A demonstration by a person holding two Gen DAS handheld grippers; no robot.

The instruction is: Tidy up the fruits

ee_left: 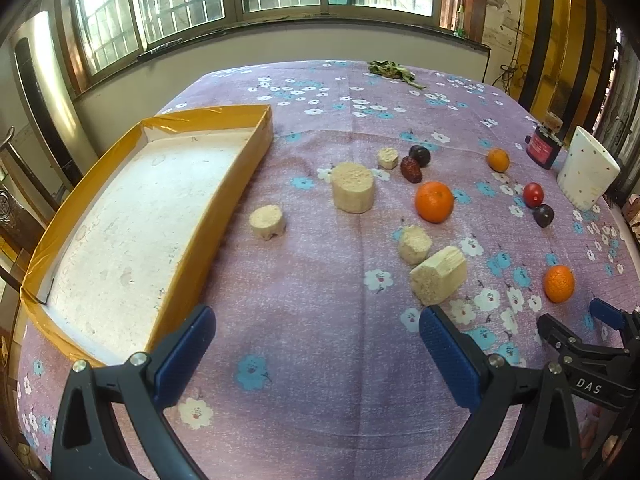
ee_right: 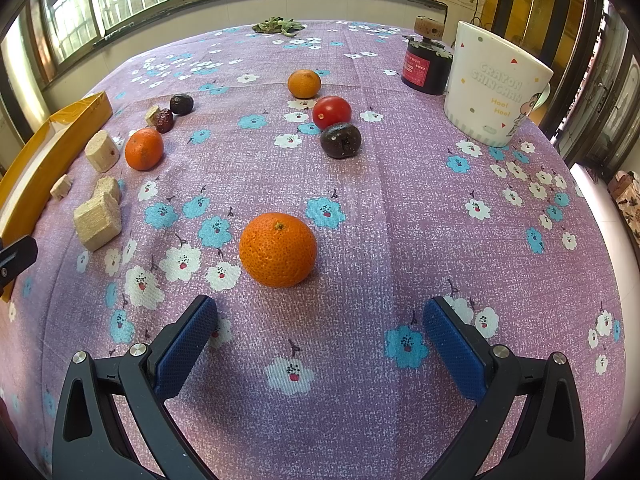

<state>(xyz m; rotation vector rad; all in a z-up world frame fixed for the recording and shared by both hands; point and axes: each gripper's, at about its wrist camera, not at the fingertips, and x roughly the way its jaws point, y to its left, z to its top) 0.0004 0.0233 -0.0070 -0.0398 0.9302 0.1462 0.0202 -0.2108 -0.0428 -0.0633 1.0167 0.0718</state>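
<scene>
On the flowered surface [ee_left: 304,320], beside the yellow-rimmed tray [ee_left: 132,216], all fruit lies loose; the tray's white floor holds nothing. Judged from this layout, sorting has not begun and every piece remains to be moved.

Positions relative to the tray:
- Pale cut chunks lie nearest its right wall: a small one [ee_left: 267,221], a tall one [ee_left: 352,187], and three more farther right.
- A large orange [ee_left: 434,201] sits beyond the chunks, with a red date [ee_left: 411,169] and a dark plum [ee_left: 419,155] just behind it.
- A small orange [ee_left: 498,159], a red tomato [ee_right: 331,112] and a second dark plum [ee_right: 341,139] lie well away from the tray, toward the white mug [ee_right: 494,88]. The tomato and this plum appear to touch.
- A third orange [ee_right: 278,249] lies far from the tray, directly ahead of the right claw [ee_right: 320,344].

Claw state:
- Left claw [ee_left: 316,344]: jaws spread wide, holding nothing, hovering over bare cloth near the tray's near corner.
- Right claw: jaws spread wide, holding nothing, aligned with the third orange but not touching it.

Likely current step: approach to that orange with the right claw. Round fruit may roll on the cloth if nudged off-centre.
</scene>
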